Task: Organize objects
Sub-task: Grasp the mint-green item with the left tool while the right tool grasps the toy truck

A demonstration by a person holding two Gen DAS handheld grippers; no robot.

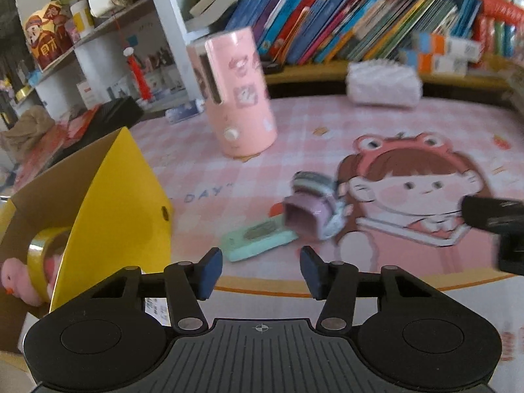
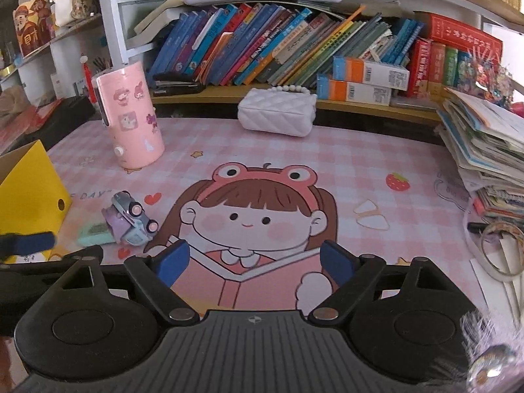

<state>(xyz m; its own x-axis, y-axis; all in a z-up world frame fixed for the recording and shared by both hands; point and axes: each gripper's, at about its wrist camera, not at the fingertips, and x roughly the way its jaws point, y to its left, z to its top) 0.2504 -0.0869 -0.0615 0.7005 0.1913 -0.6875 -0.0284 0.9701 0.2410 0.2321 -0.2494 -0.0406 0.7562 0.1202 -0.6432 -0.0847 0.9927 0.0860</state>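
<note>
A small pile lies on the pink desk mat (image 1: 196, 170): a toy car (image 2: 134, 217) on a purple box (image 1: 306, 216) beside a mint green case (image 1: 258, 242). My left gripper (image 1: 260, 271) is open and empty, just short of the pile. A yellow cardboard box (image 1: 108, 203) at the left holds a roll of yellow tape (image 1: 41, 252) and a pink duck toy (image 1: 16, 278). My right gripper (image 2: 253, 262) is open and empty over the mat's cartoon girl, right of the pile. The left gripper's finger shows in the right wrist view (image 2: 29, 242).
A pink cylinder with stickers (image 2: 132, 121) stands at the back left. A white quilted purse (image 2: 276, 113) lies at the back. Books fill the shelf (image 2: 278, 49). A stack of books (image 2: 484, 150) and tape rolls (image 2: 501, 249) sit at the right.
</note>
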